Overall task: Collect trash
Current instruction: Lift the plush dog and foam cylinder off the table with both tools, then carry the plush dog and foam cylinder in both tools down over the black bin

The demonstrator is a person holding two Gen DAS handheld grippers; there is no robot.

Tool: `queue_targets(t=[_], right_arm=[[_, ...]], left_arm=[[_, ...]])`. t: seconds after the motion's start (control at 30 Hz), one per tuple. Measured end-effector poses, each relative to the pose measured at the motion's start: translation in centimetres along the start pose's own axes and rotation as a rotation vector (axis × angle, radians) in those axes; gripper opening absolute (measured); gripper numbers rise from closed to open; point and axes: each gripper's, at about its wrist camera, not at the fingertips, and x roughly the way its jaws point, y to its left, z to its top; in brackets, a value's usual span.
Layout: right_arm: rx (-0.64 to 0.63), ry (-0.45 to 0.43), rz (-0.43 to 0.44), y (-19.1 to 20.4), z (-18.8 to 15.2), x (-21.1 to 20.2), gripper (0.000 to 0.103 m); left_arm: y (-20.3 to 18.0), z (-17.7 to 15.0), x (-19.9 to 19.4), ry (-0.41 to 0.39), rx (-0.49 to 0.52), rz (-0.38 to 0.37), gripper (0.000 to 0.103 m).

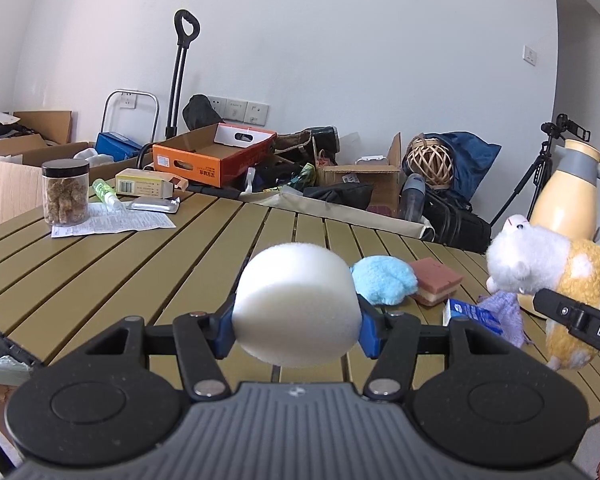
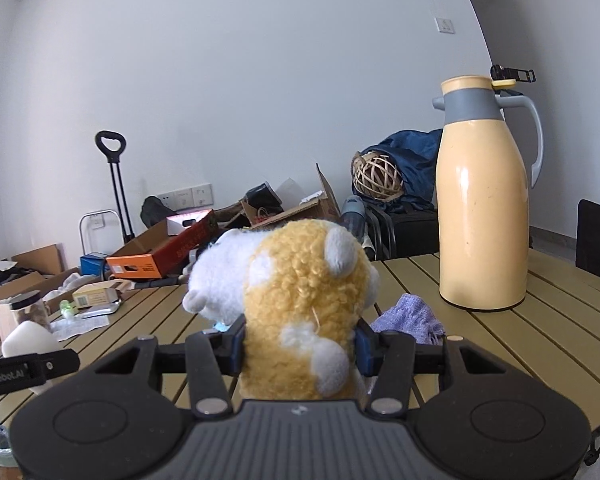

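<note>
**Two items held above the table, awaiting disposal**

Step in hand: carry phase, by my reading. Both claws are loaded and held above the tabletop; no bin shows clearly in either view. At the lower left edge of both views there is a pale bag-like rim, too cut off to identify.

Left to right:

- Slatted table (image 1: pixel 100 272): olive-tan slats, gaps running away from the camera.
- Lidded jar (image 1: pixel 65 193), far left of the table, standing on a printed paper sheet (image 1: pixel 112 224); just beside it a small green bottle, a foil pack and a small carton.
- Left gripper (image 1: pixel 296 330): blue pads pinching a white foam block (image 1: pixel 296 300) on both sides, held clear of the slats.
- Blue fluffy cloth (image 1: pixel 384 282), a pink-and-cream sponge (image 1: pixel 436 282) and a blue carton (image 1: pixel 470 314), lying on the table beyond the foam.
- Right gripper (image 2: pixel 300 346): pads pressed into the flanks of a yellow-and-white plush toy (image 2: pixel 300 308), held upright.
- Lilac cloth (image 2: pixel 410 318), on the table just beyond the toy.
- Yellow thermos jug (image 2: pixel 484 196), upright at the right of the table.

Next move calls for: finding the receptacle, bringing each claw over it, then spreading the pads. The foam is light and squashy, so it may cling to a pad.

Room: white walls, wall sockets; cardboard boxes, an orange box, a folding trolley, bags, a woven rattan ball and a tripod behind the table.
</note>
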Motion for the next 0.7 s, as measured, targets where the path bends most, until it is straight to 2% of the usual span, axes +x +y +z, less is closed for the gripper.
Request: queue_targets(t=[0.2,0.7], right_arm=[[-0.018,0.006,0.028,-0.3,-1.2,-2.8,0.049],[-0.040,0.074,0.069,-1.3,-6.2,-10.6,0.049]], left_arm=[[-0.5,-1.3,-2.4,-0.019,0.022,0.009,0.058],[-0.5,-6.5,-8.2,0.038,0.010,0.009,0.058]])
